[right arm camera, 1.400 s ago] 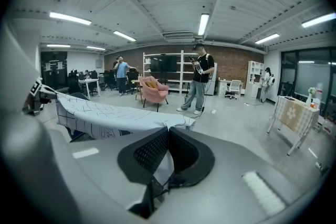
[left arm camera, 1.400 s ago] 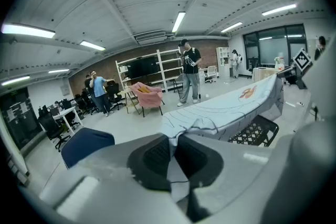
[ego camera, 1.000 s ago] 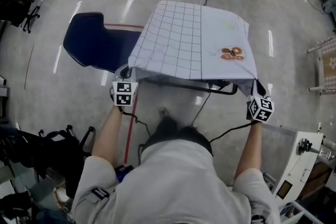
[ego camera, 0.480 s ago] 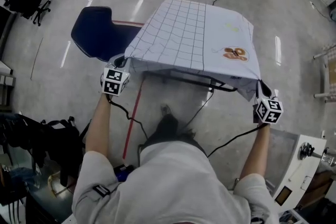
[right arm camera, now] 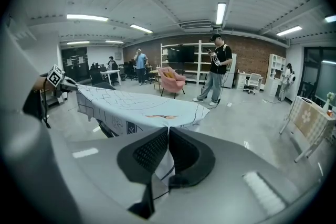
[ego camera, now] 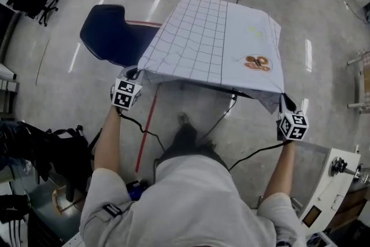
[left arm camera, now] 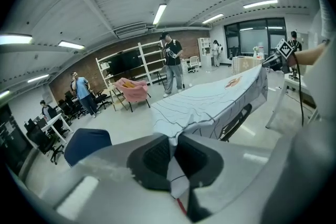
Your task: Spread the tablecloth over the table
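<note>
A pale tablecloth [ego camera: 214,37] with a grid print and a brown motif lies stretched over the table, whose dark frame [ego camera: 245,95] shows only under the near hem. My left gripper [ego camera: 130,79] is shut on the near left corner, and the cloth [left arm camera: 210,102] is pinched between its pads [left arm camera: 157,157]. My right gripper [ego camera: 285,106] is shut on the near right corner. In the right gripper view the cloth [right arm camera: 142,105] runs from the closed jaws out to the left gripper [right arm camera: 56,78]. The near hem hangs taut between the two grippers.
A navy chair [ego camera: 110,37] stands left of the table, beside a red floor line [ego camera: 147,130]. A person in black [left arm camera: 172,63] stands beyond the far end, next to a pink chair [left arm camera: 131,89]. A white machine [ego camera: 332,179] is at my right, with black bags [ego camera: 55,153] at my left.
Both grippers have moved outward, away from each other, each still holding its corner. The near hem is drawn tighter and hides more of the table frame.
</note>
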